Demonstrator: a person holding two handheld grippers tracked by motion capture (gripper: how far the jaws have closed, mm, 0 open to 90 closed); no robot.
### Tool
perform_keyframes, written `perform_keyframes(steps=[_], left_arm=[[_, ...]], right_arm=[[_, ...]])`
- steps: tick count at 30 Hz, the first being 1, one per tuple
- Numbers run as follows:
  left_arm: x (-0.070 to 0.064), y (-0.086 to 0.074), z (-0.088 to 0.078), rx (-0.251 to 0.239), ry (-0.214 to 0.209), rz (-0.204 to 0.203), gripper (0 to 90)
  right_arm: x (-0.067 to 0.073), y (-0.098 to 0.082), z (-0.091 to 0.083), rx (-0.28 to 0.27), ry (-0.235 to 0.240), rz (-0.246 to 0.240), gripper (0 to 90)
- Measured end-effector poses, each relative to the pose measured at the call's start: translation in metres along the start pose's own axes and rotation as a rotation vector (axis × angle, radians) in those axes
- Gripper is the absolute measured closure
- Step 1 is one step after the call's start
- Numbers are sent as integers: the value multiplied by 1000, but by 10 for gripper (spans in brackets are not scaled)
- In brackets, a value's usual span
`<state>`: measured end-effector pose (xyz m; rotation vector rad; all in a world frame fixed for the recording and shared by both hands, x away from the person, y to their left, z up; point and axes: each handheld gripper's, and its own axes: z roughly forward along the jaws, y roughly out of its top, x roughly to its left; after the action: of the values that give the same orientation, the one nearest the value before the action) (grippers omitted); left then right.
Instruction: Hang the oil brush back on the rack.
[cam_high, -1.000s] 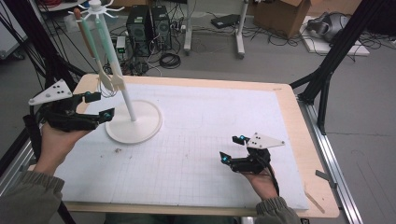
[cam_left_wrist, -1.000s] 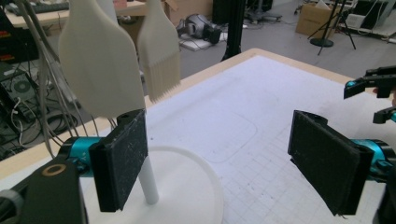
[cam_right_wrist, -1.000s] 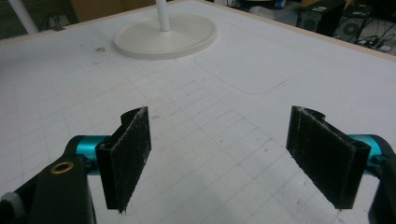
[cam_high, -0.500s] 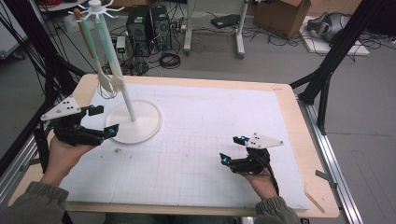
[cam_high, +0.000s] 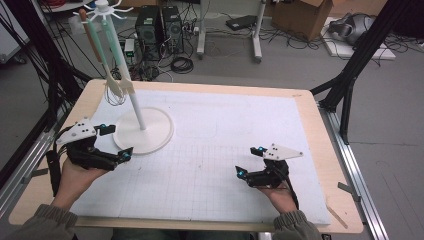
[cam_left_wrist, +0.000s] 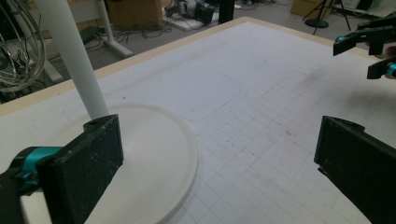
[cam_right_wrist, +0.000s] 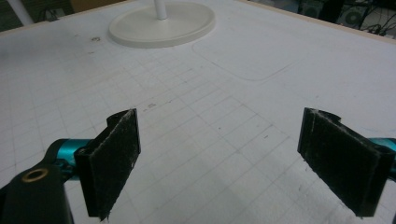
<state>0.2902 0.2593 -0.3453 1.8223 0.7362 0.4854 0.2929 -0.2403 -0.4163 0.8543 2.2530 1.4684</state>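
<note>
A white stand with a round base (cam_high: 155, 132) and a slanting pole (cam_high: 131, 95) rises at the mat's left. A wire whisk (cam_high: 116, 92) and two long-handled utensils hang from the hooks at its top. My left gripper (cam_high: 116, 141) sits low beside the base's left edge. Its jaws have just been opening and stand wide, with nothing between them (cam_left_wrist: 219, 177). My right gripper (cam_high: 249, 161) rests near the mat's front right. Its jaws have also just been opening, and only bare mat lies between them (cam_right_wrist: 233, 158). The base (cam_right_wrist: 161, 23) lies far ahead of it.
A white gridded mat (cam_high: 225, 135) covers a wooden table (cam_high: 320, 150) with metal rails along both sides. Black frame legs (cam_high: 350, 85) stand at the right rear. Computers, cables and boxes lie on the floor beyond the far edge.
My left hand has sunk toward the table and come nearer the front, beside the base, its jaws wider apart. The right hand has stayed in place.
</note>
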Motion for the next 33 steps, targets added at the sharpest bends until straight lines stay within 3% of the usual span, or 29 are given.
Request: perform_keyframes(steps=[9,13,33], left_arm=[[-7,-15,2,14,-1,4,17],[-9,-22,3,18,4,4,17],[-18,-48,9,36,-9,-2,17]], right_arm=[[0,-2,-2,-3,-12,13,116],[1,-3,-4,-23,-35,-31,116],[-1,-11,-10,-17,-51,-10,106]])
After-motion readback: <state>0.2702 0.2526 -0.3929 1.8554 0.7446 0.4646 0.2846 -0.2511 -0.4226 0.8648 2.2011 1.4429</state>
